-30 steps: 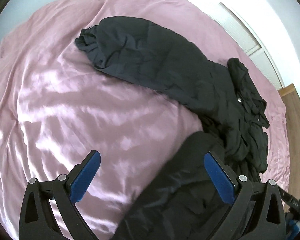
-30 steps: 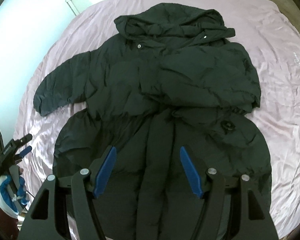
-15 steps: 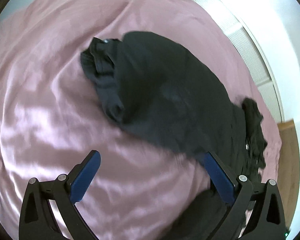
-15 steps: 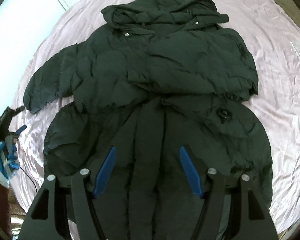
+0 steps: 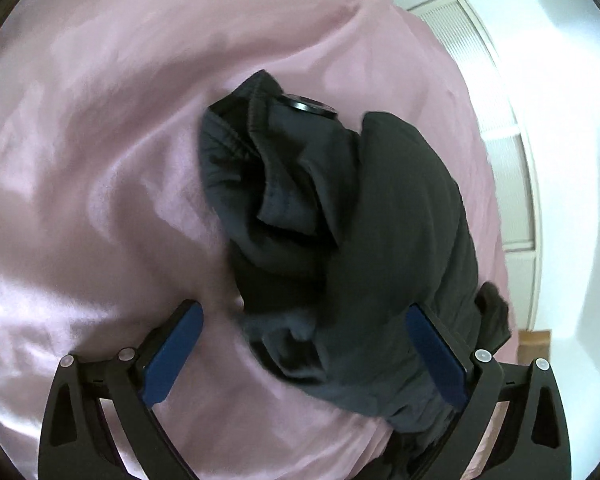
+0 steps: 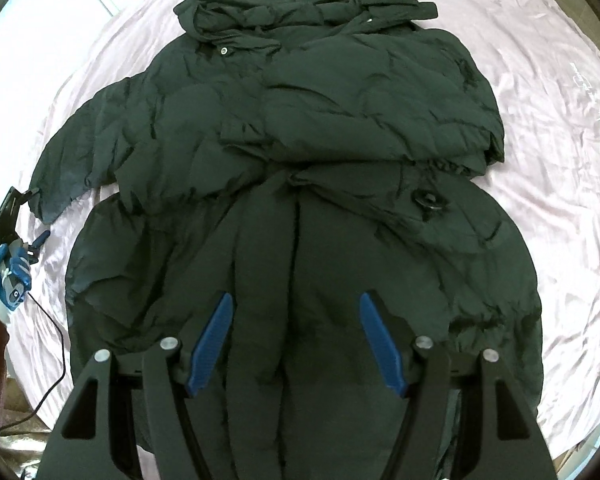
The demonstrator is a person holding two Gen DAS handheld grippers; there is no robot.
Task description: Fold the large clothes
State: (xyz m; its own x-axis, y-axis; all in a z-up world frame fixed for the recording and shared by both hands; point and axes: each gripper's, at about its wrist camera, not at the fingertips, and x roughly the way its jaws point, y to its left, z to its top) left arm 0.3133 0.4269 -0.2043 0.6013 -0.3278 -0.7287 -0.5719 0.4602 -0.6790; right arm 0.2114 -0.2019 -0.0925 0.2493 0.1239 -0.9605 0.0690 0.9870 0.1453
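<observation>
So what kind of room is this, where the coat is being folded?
Most likely a bedroom. The black coat lies spread on a wide pink bedsheet that covers what looks like a mattress. Behind it stand a white wall and a white slatted door, perhaps a closet. A strip of wood floor shows at the edge.

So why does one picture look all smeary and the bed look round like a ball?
Left wrist view: the pink sheet and the sleeve cuff are streaked with motion blur, and the window is blown out white. Right wrist view: sharp, the black coat shows crisp wrinkles. Both views: the fisheye lens bends the bed round and darkens the corners.
</observation>
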